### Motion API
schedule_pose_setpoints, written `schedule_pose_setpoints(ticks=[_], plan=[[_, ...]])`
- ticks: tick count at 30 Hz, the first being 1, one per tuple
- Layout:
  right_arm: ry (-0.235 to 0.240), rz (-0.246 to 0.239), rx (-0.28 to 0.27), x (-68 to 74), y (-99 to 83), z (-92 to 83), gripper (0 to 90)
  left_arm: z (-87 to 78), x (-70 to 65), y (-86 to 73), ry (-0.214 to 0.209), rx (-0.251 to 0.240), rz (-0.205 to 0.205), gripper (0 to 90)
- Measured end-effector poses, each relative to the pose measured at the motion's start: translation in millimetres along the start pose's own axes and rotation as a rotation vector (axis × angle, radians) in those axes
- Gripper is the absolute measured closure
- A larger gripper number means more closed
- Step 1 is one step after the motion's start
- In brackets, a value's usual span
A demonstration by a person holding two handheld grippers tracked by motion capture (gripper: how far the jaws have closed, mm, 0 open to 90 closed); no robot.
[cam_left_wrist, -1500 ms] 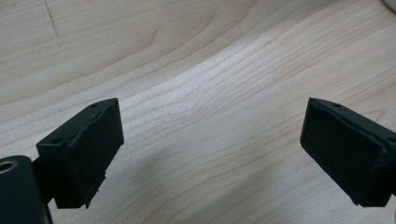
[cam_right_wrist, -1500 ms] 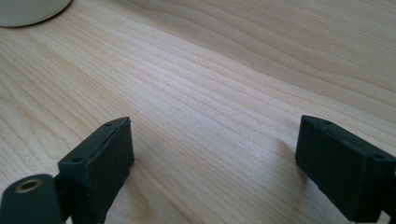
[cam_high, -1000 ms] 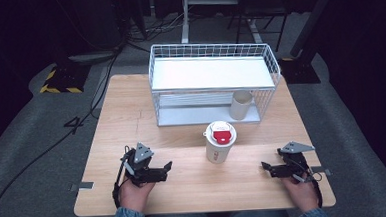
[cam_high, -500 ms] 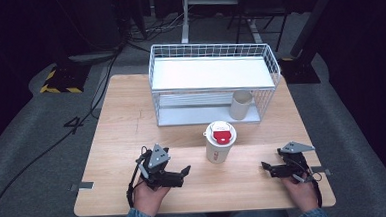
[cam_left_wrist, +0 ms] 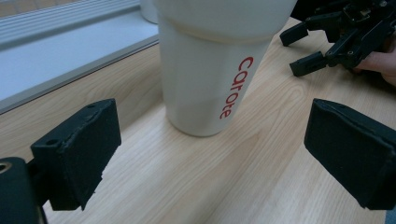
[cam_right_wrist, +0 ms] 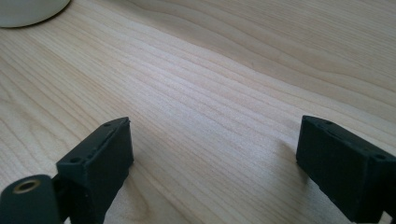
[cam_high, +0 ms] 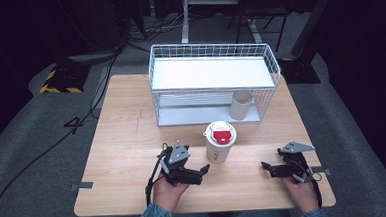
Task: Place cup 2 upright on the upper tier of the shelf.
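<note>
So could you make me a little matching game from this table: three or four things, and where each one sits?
1. white cup with red lid
2. plain cup
3. left gripper
4. right gripper

a. bottom shelf of the wire rack
b. near the table's right edge, open
c. on the table in front of the rack
d. just left of the lidded cup, open

Pairs: 1-c, 2-a, 3-d, 4-b

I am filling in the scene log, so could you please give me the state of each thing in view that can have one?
Left gripper: open, jaws spread, aimed at the cup, not touching it.
Right gripper: open, empty, low over the table.
White cup: upright on the table, red-and-white lid on.
Beige cup: upright, lidless, on the rack's lower shelf.
Wire rack: upright, top shelf bare.
</note>
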State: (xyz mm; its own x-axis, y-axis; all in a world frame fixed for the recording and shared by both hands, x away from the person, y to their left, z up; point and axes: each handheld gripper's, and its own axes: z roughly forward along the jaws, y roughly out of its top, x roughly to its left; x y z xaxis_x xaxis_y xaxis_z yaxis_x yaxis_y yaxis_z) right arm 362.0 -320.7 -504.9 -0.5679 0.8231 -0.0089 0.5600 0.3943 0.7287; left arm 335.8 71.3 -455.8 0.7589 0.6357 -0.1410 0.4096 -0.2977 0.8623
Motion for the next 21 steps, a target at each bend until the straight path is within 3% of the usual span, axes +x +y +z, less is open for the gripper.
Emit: schedule_pose_setpoints(ticks=[4, 7, 12, 17, 21], plan=[[0.000, 0.000, 0.000, 0.0, 0.0, 0.0, 11.1, 15.2, 1.6, 4.7, -0.030, -0.006, -0.012, 3.4], [0.000, 0.000, 0.000, 0.0, 0.0, 0.0, 11.1, 25.8, 0.8, 8.1, -0.033, 0.003, -0.018, 3.4], [0.000, 0.000, -0.001, 0.0, 0.0, 0.0, 11.1, 42.4, 4.2, 10.4, -0.042, -0.021, -0.036, 3.3], [0.000, 0.000, 0.000, 0.0, 0.0, 0.0, 11.1, 56.3, 7.0, 10.4, -0.079, -0.023, -0.021, 0.7], [0.000, 0.000, 0.000, 0.0, -0.1, 0.0, 11.1, 61.8, 9.6, 10.7, -0.083, -0.057, -0.016, 0.2]])
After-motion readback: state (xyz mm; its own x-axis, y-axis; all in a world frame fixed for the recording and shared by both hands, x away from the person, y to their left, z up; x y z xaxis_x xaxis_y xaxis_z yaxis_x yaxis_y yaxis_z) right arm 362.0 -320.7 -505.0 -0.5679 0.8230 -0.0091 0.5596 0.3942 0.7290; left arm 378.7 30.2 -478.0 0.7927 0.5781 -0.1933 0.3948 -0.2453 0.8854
